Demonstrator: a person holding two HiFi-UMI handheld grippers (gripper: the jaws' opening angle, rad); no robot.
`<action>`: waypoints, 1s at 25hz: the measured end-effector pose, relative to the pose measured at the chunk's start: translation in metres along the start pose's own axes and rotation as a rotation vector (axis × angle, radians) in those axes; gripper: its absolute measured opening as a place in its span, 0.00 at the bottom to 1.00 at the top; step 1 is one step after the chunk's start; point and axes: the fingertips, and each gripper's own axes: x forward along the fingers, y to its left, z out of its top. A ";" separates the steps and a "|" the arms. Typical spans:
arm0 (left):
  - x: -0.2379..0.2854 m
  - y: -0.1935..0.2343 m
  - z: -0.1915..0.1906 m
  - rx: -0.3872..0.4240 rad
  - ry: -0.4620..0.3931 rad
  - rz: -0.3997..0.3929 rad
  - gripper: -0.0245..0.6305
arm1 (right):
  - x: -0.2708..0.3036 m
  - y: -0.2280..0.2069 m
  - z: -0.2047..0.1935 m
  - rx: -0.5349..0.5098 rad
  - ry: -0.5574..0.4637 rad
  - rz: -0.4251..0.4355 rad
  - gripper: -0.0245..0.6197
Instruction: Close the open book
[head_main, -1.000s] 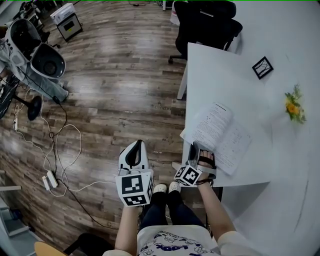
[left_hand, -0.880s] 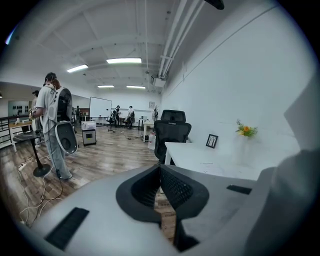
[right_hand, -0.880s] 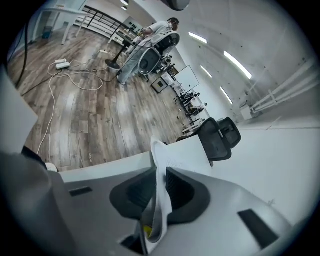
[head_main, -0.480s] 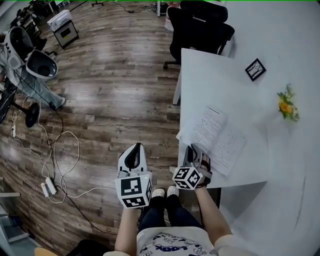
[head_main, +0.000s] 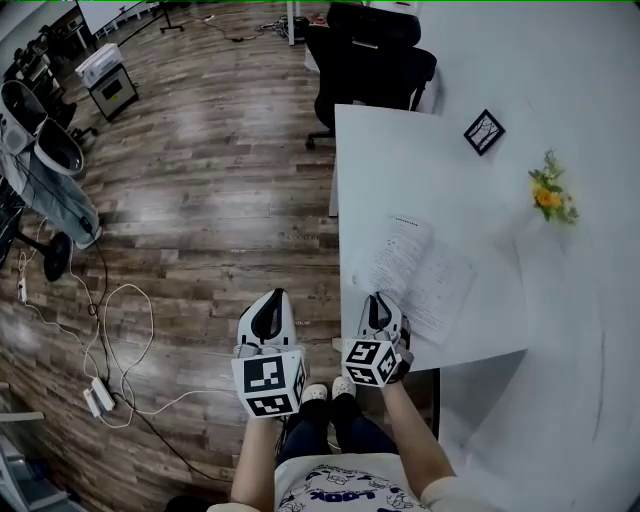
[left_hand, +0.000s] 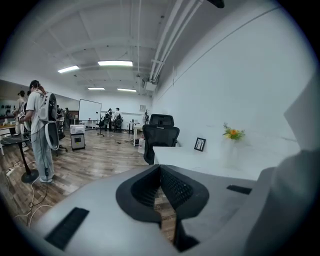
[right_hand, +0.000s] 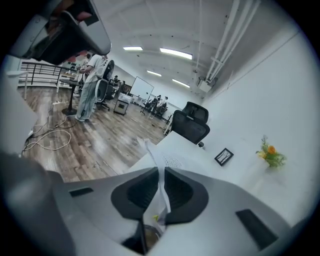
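The open book (head_main: 420, 272) lies flat on the white table (head_main: 400, 160), near its left front corner. My right gripper (head_main: 378, 312) is at the book's near left edge. In the right gripper view a white page (right_hand: 151, 152) stands up between the jaws of the right gripper (right_hand: 161, 174); the jaws have just been closing and now pinch it. The printed page (right_hand: 172, 161) shows beyond. My left gripper (head_main: 268, 312) hangs over the wooden floor left of the table; in the left gripper view the left gripper (left_hand: 160, 169) is shut with nothing in it.
A black office chair (head_main: 365, 50) stands at the table's far end. A small framed picture (head_main: 484, 131) and yellow flowers (head_main: 548, 193) sit further back on the table. Cables (head_main: 110, 320) trail on the floor at left. People (left_hand: 40, 130) stand far off.
My right gripper has rolled upright and risen at the book's near left edge. The left gripper has shifted slightly up. The head view has swung, so the table sits further left.
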 end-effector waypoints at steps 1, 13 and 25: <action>0.000 -0.004 0.001 0.003 -0.001 -0.007 0.07 | -0.002 -0.003 0.000 0.024 -0.002 -0.004 0.12; 0.003 -0.038 0.005 0.032 -0.011 -0.075 0.07 | -0.025 -0.026 -0.009 0.280 -0.029 -0.032 0.11; 0.004 -0.065 0.005 0.066 -0.006 -0.120 0.07 | -0.038 -0.044 -0.030 0.424 -0.033 -0.066 0.10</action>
